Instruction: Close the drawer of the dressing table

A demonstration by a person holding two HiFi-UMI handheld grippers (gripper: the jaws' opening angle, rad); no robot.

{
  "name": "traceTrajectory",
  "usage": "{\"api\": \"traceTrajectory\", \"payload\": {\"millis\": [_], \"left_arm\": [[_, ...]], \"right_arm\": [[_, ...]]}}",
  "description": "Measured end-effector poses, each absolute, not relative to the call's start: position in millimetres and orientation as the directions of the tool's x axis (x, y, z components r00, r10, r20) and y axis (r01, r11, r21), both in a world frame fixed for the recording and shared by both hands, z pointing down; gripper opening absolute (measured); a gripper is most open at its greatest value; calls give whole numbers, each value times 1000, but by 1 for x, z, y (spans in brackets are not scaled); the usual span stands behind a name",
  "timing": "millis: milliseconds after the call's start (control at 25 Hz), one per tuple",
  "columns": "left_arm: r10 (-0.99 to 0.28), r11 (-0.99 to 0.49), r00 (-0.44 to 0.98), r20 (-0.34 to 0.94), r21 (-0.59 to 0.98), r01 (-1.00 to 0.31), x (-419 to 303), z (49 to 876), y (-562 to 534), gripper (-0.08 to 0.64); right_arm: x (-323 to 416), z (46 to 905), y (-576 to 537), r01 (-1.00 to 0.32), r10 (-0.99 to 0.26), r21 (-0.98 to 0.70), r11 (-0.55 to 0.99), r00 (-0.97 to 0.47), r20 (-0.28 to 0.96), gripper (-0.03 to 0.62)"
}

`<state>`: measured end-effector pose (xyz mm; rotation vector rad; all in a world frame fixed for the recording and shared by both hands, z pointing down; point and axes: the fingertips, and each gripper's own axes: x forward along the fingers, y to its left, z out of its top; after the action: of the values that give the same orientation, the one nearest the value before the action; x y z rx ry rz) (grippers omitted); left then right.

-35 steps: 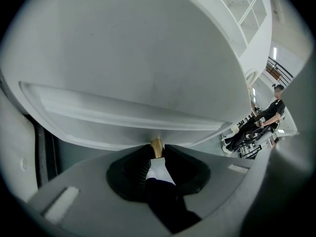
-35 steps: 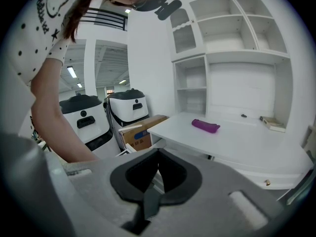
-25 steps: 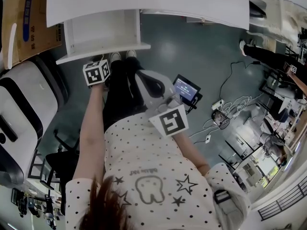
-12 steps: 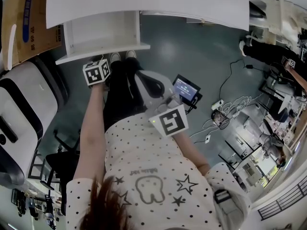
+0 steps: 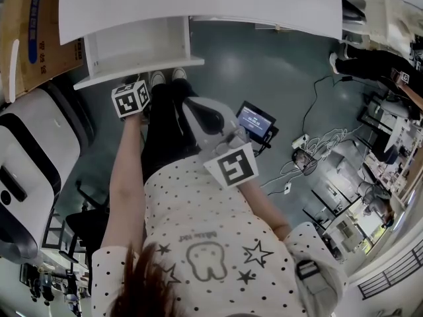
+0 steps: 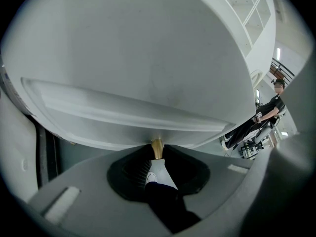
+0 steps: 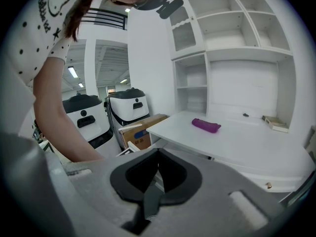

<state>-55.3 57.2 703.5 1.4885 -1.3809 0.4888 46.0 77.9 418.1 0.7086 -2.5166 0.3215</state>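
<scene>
The drawer (image 5: 145, 70) stands pulled well out from under the white dressing table (image 5: 198, 5), at its left end: a plain white box with a flat front panel. Up close, that front fills the left gripper view, smooth and white with a raised ledge across it, and one small brass knob (image 6: 157, 146) pokes out at its lower edge. The left gripper (image 6: 157, 158) has its jaws only narrowly parted, tips pressed to either side of that knob. The right gripper (image 7: 158, 169) hangs back by the person's chest, well apart from the drawer, jaws together on nothing.
</scene>
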Motion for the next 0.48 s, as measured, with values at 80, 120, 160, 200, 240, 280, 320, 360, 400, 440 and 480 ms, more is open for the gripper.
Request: {"api": "traceTrajectory", "payload": {"millis": [80, 120, 160, 200, 240, 280, 320, 360, 400, 440, 480], "left_arm": [[-503, 159, 264, 823, 388, -908, -56, 704, 55, 84], [-504, 159, 263, 823, 388, -908, -56, 704, 54, 84], [-505, 159, 263, 822, 387, -908, -56, 704, 53, 84], [-506, 159, 262, 822, 387, -908, -56, 704, 53, 84], [-506, 160, 261, 822, 387, -908, -56, 704, 52, 84], [-507, 160, 261, 822, 387, -908, -57, 704, 51, 84], [-508, 161, 260, 821, 387, -908, -57, 704, 51, 84], [-508, 161, 260, 821, 387, -908, -57, 703, 50, 84], [-508, 162, 260, 821, 387, -908, -57, 703, 50, 84], [-508, 162, 260, 821, 387, -908, -57, 703, 50, 84], [-510, 162, 258, 820, 387, -908, -57, 703, 50, 84]], "right_arm": [[45, 419, 78, -530, -411, -88, 843, -742, 529, -5], [44, 420, 78, -526, -406, -88, 846, -743, 532, -5], [44, 420, 78, -522, -402, -88, 848, -743, 535, -5], [44, 421, 78, -521, -400, -89, 849, -743, 537, -5], [44, 421, 78, -523, -401, -90, 848, -743, 535, -5], [44, 420, 77, -526, -404, -92, 846, -744, 532, -5], [44, 420, 76, -528, -407, -93, 844, -744, 530, -5], [44, 419, 75, -528, -407, -93, 844, -744, 530, -5], [44, 419, 75, -527, -405, -93, 845, -744, 532, -5], [43, 419, 75, -527, -405, -94, 845, -744, 532, -5], [43, 419, 74, -527, -406, -94, 844, -744, 531, -5]]}}
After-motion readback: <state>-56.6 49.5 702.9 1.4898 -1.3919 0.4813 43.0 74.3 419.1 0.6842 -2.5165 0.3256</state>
